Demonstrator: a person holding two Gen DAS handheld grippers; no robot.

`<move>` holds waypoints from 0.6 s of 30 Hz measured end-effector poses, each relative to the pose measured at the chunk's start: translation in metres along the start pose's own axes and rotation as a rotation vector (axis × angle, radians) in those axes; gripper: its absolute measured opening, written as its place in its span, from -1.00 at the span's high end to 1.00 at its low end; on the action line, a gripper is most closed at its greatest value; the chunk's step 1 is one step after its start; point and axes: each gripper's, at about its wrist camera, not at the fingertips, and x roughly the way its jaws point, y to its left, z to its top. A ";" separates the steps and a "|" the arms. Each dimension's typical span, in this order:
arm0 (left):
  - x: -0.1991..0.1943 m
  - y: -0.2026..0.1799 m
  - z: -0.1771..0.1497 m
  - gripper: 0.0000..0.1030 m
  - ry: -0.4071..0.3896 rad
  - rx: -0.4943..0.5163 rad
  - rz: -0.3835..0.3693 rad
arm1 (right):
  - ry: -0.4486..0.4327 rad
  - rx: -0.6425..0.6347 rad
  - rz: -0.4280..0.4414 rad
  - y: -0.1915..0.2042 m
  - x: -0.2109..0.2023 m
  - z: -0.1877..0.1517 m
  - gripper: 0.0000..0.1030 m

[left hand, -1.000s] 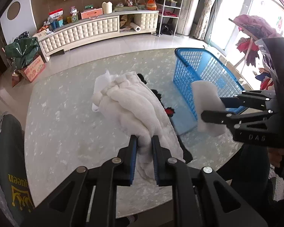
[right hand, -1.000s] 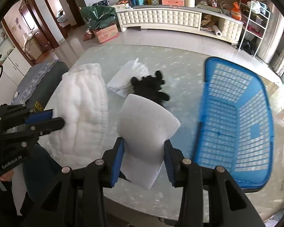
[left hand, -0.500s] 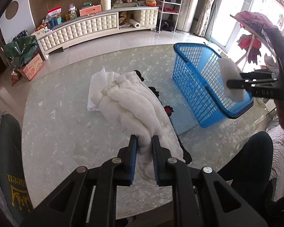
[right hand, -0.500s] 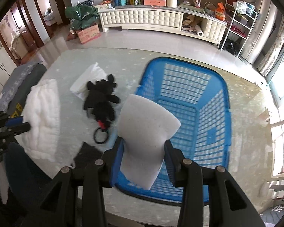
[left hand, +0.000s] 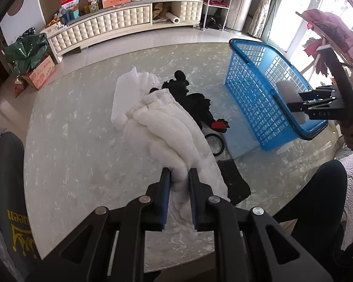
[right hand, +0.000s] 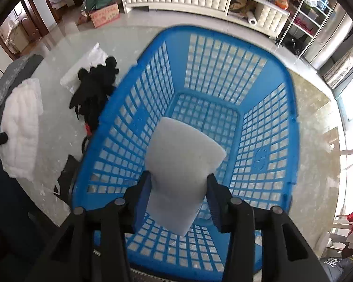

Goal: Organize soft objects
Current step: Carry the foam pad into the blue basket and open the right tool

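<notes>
My left gripper [left hand: 178,176] is shut on the near end of a fluffy white towel [left hand: 171,127] that lies across the round glass table [left hand: 77,145]. My right gripper [right hand: 178,181] is shut on a white foam sponge [right hand: 181,159] and holds it over the open blue plastic basket [right hand: 223,75]. The basket [left hand: 251,89] stands on the table's right side; the right gripper [left hand: 294,103] with the sponge [left hand: 287,89] shows above its near rim there. A black plush toy [left hand: 190,101] lies between towel and basket.
A white folded cloth [left hand: 124,94] lies under the towel's far end. A black tape ring [left hand: 214,143] and a black cloth [left hand: 233,181] lie near the basket's front corner. A person's legs are at the table's near edge. A cream sideboard [left hand: 106,25] stands beyond.
My right gripper carried the sponge rightward from over the table to above the basket and lower into it. My left gripper stayed shut on the towel.
</notes>
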 end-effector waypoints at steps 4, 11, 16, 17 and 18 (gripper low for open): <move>0.005 0.002 -0.001 0.73 0.010 -0.004 -0.003 | 0.023 -0.005 0.002 0.000 0.012 -0.002 0.15; 0.014 0.005 -0.001 0.73 0.030 -0.011 -0.009 | 0.046 -0.001 0.002 -0.001 0.024 -0.007 0.10; 0.016 0.004 -0.001 0.73 0.036 -0.009 -0.008 | 0.053 0.004 0.003 -0.003 0.028 -0.009 -0.01; 0.016 0.004 0.000 0.73 0.037 -0.009 -0.007 | 0.053 0.006 0.003 -0.004 0.028 -0.008 -0.03; 0.016 0.004 0.000 0.73 0.037 -0.009 -0.007 | 0.051 0.007 0.001 -0.004 0.027 -0.009 -0.09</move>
